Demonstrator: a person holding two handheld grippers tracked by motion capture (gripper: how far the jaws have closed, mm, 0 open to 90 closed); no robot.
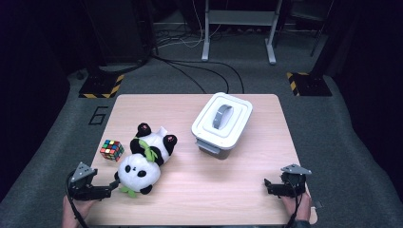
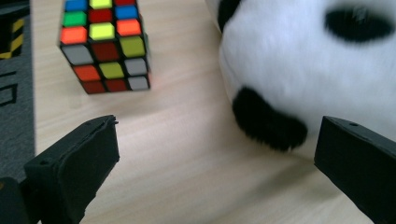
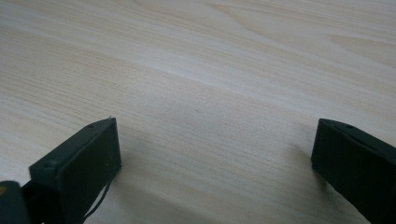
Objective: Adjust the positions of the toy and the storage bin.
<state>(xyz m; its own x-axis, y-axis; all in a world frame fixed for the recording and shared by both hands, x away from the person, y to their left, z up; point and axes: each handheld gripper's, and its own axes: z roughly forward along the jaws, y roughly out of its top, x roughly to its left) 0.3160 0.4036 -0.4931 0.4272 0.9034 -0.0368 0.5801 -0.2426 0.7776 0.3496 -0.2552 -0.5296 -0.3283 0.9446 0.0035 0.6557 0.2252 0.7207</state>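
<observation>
- Left gripper [image 1: 113,185] sits low at the near left corner of the table [image 1: 228,190], jaws spread wide with nothing clamped between them.
- Right in front of it lies the plush panda [image 1: 145,164], stretched out on the left half of the table with its white head toward the person.
- In the left gripper view, one jaw is close against the panda's head by a black ear patch; whether it actually touches the fur is hard to say from here.
- The other jaw stands over bare wood, with the Rubik's cube [image 1: 111,149] just beyond it, near the panda but apart from it.
- Right gripper [image 1: 268,185] rests at the near right corner, jaws wide apart over plain tabletop, holding nothing.
- Behind and to the right of the panda sits a white lidded box [image 1: 222,124] with a grey handle on its lid, well apart from both grippers.
</observation>
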